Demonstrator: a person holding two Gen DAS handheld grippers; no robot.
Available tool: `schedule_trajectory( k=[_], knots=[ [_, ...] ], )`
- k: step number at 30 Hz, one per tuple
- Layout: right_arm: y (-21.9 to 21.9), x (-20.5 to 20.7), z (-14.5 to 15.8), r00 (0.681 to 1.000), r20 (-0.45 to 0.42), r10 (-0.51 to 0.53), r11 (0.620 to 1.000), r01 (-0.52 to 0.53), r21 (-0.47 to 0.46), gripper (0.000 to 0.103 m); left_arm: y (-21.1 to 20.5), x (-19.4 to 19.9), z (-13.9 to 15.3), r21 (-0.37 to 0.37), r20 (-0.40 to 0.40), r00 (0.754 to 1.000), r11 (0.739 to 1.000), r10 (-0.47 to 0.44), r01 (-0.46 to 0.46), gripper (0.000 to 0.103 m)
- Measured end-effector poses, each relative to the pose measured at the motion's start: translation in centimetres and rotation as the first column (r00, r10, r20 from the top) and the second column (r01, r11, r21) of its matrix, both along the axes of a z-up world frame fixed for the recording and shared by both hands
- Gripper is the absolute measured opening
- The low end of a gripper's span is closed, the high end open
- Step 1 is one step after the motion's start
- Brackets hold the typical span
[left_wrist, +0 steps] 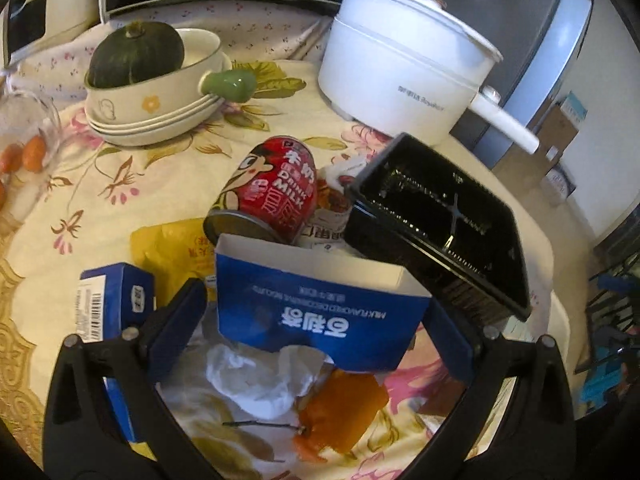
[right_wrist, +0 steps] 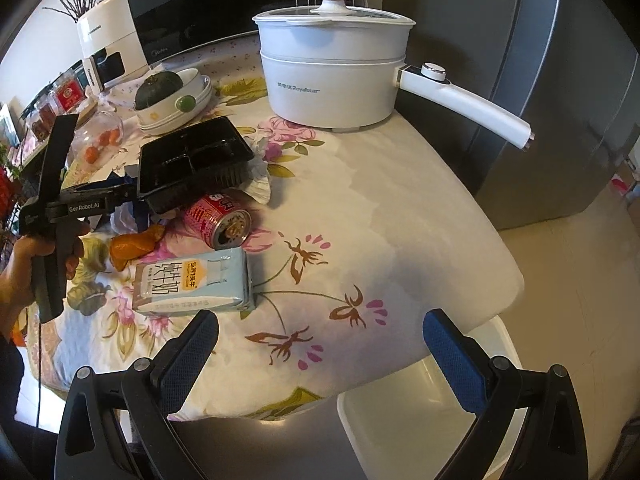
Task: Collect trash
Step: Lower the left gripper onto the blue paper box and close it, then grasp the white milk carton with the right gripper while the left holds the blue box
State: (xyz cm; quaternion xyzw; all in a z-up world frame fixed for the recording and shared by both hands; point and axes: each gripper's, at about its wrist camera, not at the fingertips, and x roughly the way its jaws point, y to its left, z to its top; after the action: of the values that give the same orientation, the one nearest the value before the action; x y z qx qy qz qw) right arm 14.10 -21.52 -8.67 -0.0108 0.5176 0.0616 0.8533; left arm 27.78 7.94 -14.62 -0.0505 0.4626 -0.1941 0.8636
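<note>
- Presently catalogued, left claw [left_wrist: 316, 316]: fingers spread wide on either side of a blue carton [left_wrist: 320, 312], the blue pads just beside its ends; whether they pressed on it could not be told.
- Red milk can [left_wrist: 272, 196]: on its side just beyond the blue carton, ahead of the left claw.
- Black plastic tray [left_wrist: 440, 224]: tilted, ahead and right of the left claw, resting over the other litter.
- Yellow wrapper [left_wrist: 172, 248]: flat on the worktop [left_wrist: 100, 216], ahead and left of the left claw.
- Small blue box [left_wrist: 116, 296]: just outside the left finger of the left claw.
- Crumpled white tissue [left_wrist: 260, 380] and an orange scrap [left_wrist: 344, 408]: below the blue carton, between the left claw's fingers.
- Right claw [right_wrist: 320, 344]: fingers wide apart, holding nothing, over the worktop's near edge.
- Pale blue milk carton [right_wrist: 196, 284]: lying flat, just ahead and left of the right claw.
- White bin [right_wrist: 420, 412]: below the worktop edge, under the right claw.
- White electric pot [right_wrist: 332, 72]: far ahead of the right claw.
</note>
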Motion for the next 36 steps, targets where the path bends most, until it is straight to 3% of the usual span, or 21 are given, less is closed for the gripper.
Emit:
schedule_trajectory(
  k=[2,8,11,20,26,29,32,36],
  knots=[
    [0.4,0.3,-0.2,1.0,-0.005,0.006,1.0,-0.006,0.005,0.103,0.2,-0.1,0.1,-0.035,0.002,1.0,0.999,-0.008,0.008,0.095],
    [2.1,1.3,-1.2,0.999,-0.031,0.044,0.999,-0.043,0.028,0.103,-0.1,-1.0,0.6,0.003,0.017,1.0,1.0,-0.013,0.012,0.094],
    [2.5,1.9,-1.9,0.997,-0.067,0.03,0.996,-0.025,0.081,0.103,0.2,-1.6,1.3,0.007,0.021,1.0,1.0,0.005,-0.005,0.094],
    [4.7,3.1,-4.7,0.963,-0.204,-0.174,0.945,0.222,0.239,0.103,1.4,-4.5,4.2,0.034,0.034,0.997,0.997,0.071,-0.072,0.094],
    [8.0,3.3,-5.8,0.949,-0.218,-0.229,0.932,0.278,0.231,0.103,3.1,-7.4,5.7,0.041,0.023,0.989,0.989,0.144,-0.145,0.094],
    [8.5,3.7,-6.7,0.918,-0.258,-0.301,0.896,0.365,0.253,0.103,4.1,-8.6,5.9,0.068,0.016,0.983,0.98,0.184,-0.184,0.094],
    [8.9,4.3,-7.5,0.888,-0.28,-0.365,0.866,0.434,0.247,0.103,5.3,-9.9,6.1,0.044,0.001,0.975,0.974,0.221,-0.22,0.094],
    [10.0,4.6,-8.1,0.877,-0.274,-0.395,0.877,0.449,0.174,0.103,6.3,-11.1,6.3,0.007,-0.009,0.969,0.969,0.246,-0.246,0.094]
  ],
)
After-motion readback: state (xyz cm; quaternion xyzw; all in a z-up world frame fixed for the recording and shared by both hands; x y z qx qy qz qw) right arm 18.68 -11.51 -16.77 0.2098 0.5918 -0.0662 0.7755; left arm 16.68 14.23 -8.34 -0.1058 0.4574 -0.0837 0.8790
